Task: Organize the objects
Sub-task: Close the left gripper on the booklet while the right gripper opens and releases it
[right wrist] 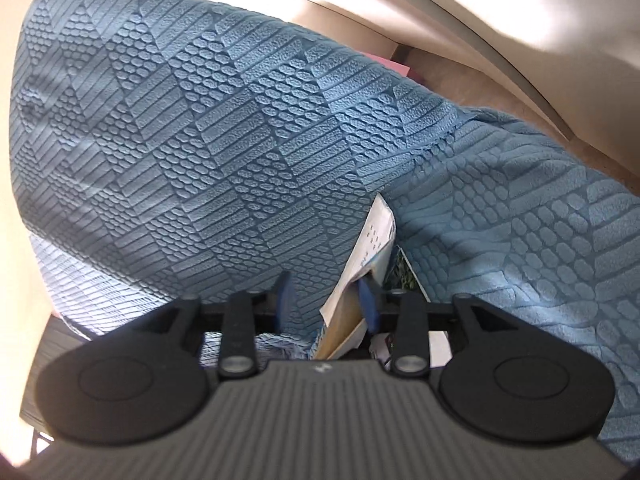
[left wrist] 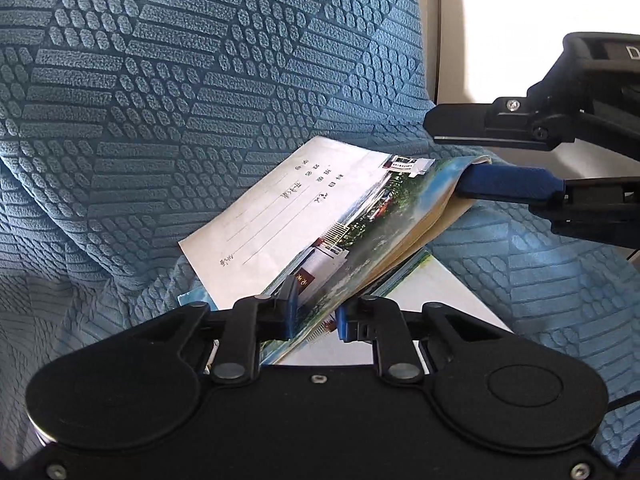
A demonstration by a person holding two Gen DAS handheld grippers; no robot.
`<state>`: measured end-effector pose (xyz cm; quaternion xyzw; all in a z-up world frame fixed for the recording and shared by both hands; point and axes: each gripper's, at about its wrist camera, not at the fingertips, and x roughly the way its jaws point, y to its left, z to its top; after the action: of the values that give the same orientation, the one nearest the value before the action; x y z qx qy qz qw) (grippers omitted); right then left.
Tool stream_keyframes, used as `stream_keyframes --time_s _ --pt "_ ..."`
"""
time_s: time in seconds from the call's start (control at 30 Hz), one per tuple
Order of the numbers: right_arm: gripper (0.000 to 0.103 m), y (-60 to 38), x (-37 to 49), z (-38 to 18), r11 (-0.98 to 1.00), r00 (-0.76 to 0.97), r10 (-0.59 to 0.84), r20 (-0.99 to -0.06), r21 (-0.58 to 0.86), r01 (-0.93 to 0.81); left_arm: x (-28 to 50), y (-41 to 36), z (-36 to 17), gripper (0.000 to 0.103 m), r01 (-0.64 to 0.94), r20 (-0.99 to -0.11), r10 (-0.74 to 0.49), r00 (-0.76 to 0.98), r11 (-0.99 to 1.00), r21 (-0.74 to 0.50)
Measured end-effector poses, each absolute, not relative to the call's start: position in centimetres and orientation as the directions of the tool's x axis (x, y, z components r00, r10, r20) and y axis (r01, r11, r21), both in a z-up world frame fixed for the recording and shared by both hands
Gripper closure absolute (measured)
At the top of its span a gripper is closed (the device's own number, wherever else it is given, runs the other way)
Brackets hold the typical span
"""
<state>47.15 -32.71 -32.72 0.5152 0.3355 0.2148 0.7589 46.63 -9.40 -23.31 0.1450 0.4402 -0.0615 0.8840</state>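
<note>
A thin booklet [left wrist: 320,216], white cover with ruled lines and a photo of buildings, is tilted up off the blue sofa cover [left wrist: 160,100]. My left gripper [left wrist: 316,312] is shut on its near edge, one blue pad on the cover and one beneath. From the right my right gripper [left wrist: 446,152] stands open at the booklet's far corner, the lower blue finger [left wrist: 508,184] tucked under the cover and the upper finger apart above it. In the right wrist view the booklet [right wrist: 374,236] shows edge-on beside that gripper [right wrist: 326,300]. A second booklet [left wrist: 444,292] lies flat underneath.
The textured sofa cover [right wrist: 200,140] fills both views, back cushion rising behind and the seat below. A bright wall [left wrist: 520,20] lies past the sofa's right end. A pink item [right wrist: 396,66] and beige floor [right wrist: 480,92] show beyond the cushion.
</note>
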Motion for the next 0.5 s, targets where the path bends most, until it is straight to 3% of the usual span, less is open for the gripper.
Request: stream_keyframes --time_s 0.1,0.17,0.2,0.5 --pt "0.059 -32.9 47.1 -32.8 0.34 0.683 0.68 -0.267 0.94 0.029 46.5 -9.6 -23.1 0.086 0.23 -0.793 0.026 0.609 0.951 0.208" --pt "0.047 -33.0 46.9 -32.7 0.289 0.682 0.695 -0.227 0.957 0.023 46.5 -9.5 -23.1 0.087 0.226 -0.794 0.028 0.607 0.952 0.207" --pt "0.045 -33.1 46.8 -32.7 0.274 0.682 0.7 -0.212 0.962 0.019 46.5 -9.5 -23.3 0.088 0.225 -0.794 0.032 0.607 0.951 0.21" --pt "0.044 -34.8 46.3 -31.9 0.275 0.73 0.652 -0.204 0.961 0.023 45.9 -8.0 -22.8 0.092 0.185 -0.783 0.036 0.621 0.964 0.191"
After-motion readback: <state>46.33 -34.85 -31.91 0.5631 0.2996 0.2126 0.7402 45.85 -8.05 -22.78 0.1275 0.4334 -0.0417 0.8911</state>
